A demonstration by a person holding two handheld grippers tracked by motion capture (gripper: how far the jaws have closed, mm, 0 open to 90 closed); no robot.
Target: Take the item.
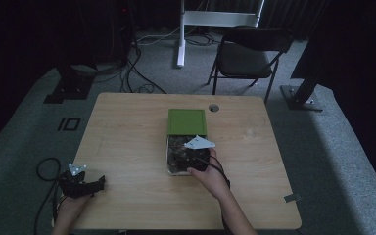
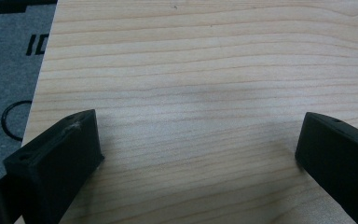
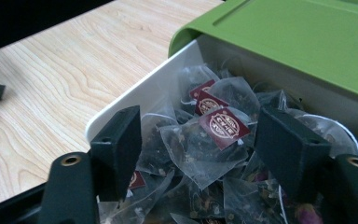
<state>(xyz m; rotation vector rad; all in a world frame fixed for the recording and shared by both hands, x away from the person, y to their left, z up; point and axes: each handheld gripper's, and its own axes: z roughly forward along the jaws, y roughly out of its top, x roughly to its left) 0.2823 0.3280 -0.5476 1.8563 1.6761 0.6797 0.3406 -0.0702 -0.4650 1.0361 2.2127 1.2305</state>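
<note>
High view: the person's right forearm comes up from the bottom edge at a slant toward the middle of the pale wooden table (image 1: 127, 137), the hand wrapped round the right gripper (image 1: 196, 155), which is tipped forward and down into the open white box with a green sliding lid (image 1: 187, 121) pushed back toward the far side. Right gripper view has the two black jaws spread apart but not fully, either side of a clear mesh tea bag with a dark red label (image 3: 209, 140) lying on top of the heap; the pads are not pressing on it. At the near left table edge the left gripper (image 1: 81, 183) sits low in the other hand, jaws wide apart over bare wood.
</note>
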